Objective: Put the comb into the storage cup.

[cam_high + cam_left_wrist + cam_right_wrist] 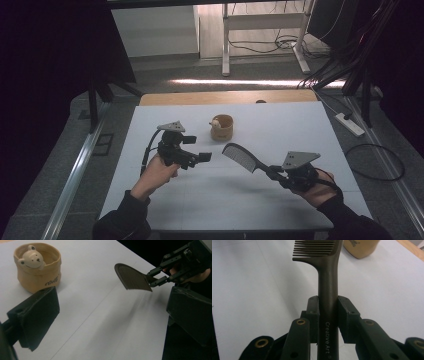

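Note:
A dark comb (243, 156) hangs above the white table (280, 125), teeth end pointing toward the middle. My right gripper (274, 171) is shut on its handle. The right gripper view shows the handle (328, 285) clamped between the two pads (313, 312), with "CreativeArt" printed on it. My left gripper (197, 148) is held above the table's left half, open, with nothing between its jaws. In the left gripper view the comb (132, 277) and the right gripper (156, 277) are ahead at the right. A tan fabric pouch (222, 128) holding a small white bear figure (31, 258) stands behind.
The pouch (37, 270) stands left of centre ahead of the left gripper, and its base (360, 247) shows beyond the comb's teeth. A wooden strip (230, 96) runs along the table's far edge. Cables and a power strip (350, 124) lie on the floor to the right.

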Available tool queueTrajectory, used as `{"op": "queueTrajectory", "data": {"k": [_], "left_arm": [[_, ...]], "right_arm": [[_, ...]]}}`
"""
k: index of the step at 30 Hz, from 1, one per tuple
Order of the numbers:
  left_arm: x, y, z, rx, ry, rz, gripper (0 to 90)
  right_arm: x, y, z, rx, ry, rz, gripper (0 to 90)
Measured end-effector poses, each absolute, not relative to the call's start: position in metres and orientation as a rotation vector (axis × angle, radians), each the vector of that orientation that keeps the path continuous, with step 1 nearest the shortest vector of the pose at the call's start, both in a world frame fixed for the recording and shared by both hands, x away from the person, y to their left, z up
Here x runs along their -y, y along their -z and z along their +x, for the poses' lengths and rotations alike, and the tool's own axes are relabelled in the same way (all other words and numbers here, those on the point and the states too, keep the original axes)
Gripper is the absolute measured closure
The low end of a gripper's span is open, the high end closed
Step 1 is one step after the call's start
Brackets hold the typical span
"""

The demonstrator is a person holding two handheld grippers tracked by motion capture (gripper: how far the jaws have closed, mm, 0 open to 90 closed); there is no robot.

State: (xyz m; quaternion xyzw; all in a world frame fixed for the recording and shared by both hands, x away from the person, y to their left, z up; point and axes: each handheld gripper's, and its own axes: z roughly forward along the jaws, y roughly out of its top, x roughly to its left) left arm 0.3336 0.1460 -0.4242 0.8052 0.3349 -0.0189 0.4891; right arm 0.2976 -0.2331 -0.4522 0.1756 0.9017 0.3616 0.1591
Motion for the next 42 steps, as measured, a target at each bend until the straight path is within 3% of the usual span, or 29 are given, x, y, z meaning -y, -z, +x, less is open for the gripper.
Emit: {"op": "queueTrajectory", "data": {"k": [33,37,42], "left_arm": [[-0.123,0.436,0.344,-0.841,0.290,1.920,0.1],[-0.123,0.436,0.343,-0.819,0.324,1.911,10.2],[-0.126,0.434,0.344,-0.809,0.400,1.883,33.5]], "right_arm": [[0.202,0.451,0.277,-2.561,-1.085,0.293,73.1],[0.201,0.451,0.276,-2.553,-1.080,0.277,73.1],[0.201,0.451,0.276,-2.549,-1.079,0.270,73.1]]}}
